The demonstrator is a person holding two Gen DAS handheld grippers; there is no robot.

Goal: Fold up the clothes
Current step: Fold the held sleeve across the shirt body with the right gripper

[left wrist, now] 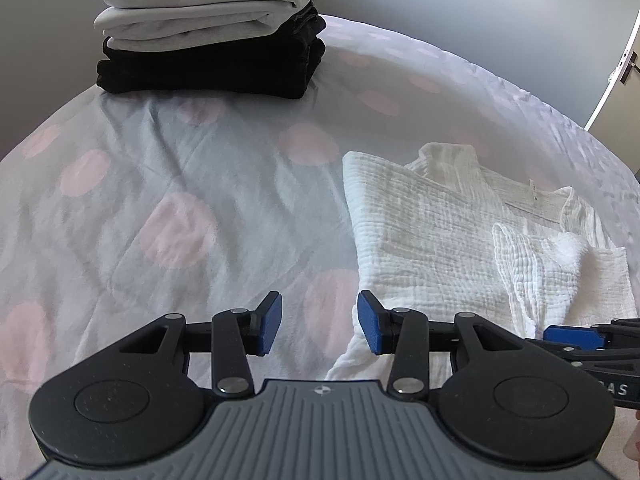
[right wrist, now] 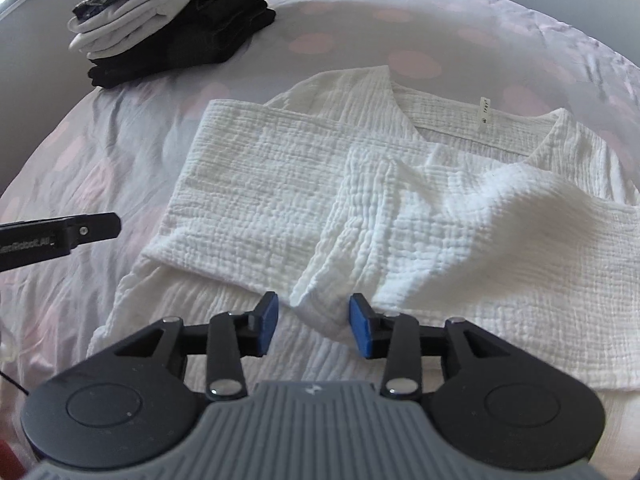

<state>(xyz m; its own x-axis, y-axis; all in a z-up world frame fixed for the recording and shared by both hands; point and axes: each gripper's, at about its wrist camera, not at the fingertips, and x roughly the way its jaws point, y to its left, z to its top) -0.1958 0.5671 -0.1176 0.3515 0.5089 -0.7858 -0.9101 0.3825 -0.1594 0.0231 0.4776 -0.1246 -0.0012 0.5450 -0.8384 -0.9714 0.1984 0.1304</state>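
Observation:
A white crinkled garment [left wrist: 432, 232] [right wrist: 280, 184] lies flat on the bed with its neck label [right wrist: 484, 114] facing up. Both sleeves are folded across its front. My right gripper [right wrist: 312, 326] hovers over its lower middle, jaws open. The end of the folded right sleeve [right wrist: 320, 304] lies between the blue pads, and neither pad presses on it. My left gripper [left wrist: 320, 324] is open and holds nothing. It stands over the bedspread at the garment's left edge. One blue pad of the right gripper [left wrist: 572, 338] shows at the left wrist view's right border.
A stack of folded clothes [left wrist: 212, 32] [right wrist: 172, 20], black below, white above and a dark patterned piece on top, sits at the far left of the bed. The pale bedspread with pink dots [left wrist: 160, 200] [right wrist: 100, 140] spreads left of the garment. A door [left wrist: 628, 64] stands far right.

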